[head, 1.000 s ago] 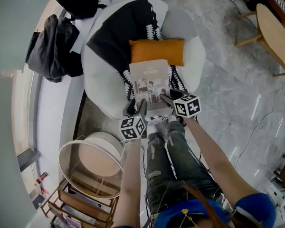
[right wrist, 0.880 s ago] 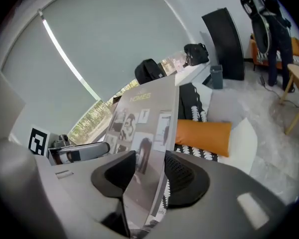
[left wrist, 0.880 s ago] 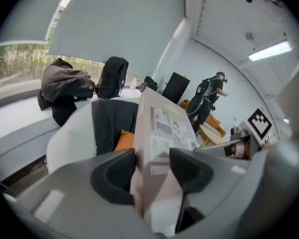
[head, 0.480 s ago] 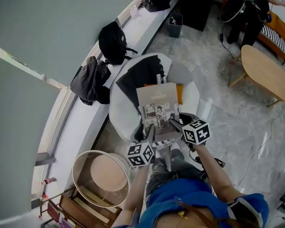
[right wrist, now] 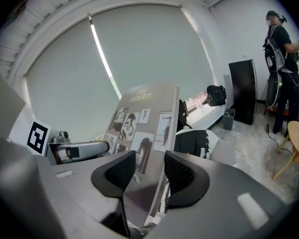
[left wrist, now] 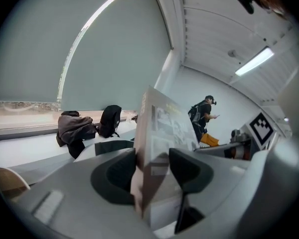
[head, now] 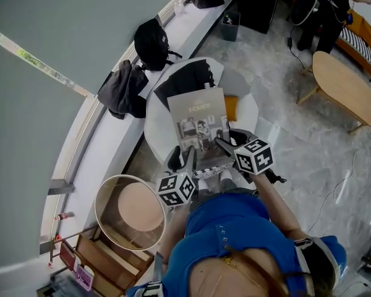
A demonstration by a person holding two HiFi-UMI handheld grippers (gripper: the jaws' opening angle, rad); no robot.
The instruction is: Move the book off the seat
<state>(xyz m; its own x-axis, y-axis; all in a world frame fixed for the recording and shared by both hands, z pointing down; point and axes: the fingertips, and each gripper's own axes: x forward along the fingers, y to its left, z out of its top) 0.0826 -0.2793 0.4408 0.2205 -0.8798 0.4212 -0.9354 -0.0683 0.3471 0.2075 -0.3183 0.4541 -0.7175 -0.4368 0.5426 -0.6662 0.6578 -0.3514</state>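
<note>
While the book (head: 200,124) is pinched at its near edge by the left hand-held gripper (head: 185,159) and the right hand-held gripper (head: 225,146), all jaws pressed onto it, it is held tilted upward over the white seat (head: 153,119), an orange cushion (head: 231,107) showing behind.

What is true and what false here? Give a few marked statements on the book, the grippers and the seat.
The left gripper and the right gripper are both shut on the grey photo-covered book. True.
An orange cushion lies on the round white seat. True.
The book lies flat on the seat. False: the grippers hold it tilted up.
The black backpack lies on the seat. False: it stands on the white window ledge.
</note>
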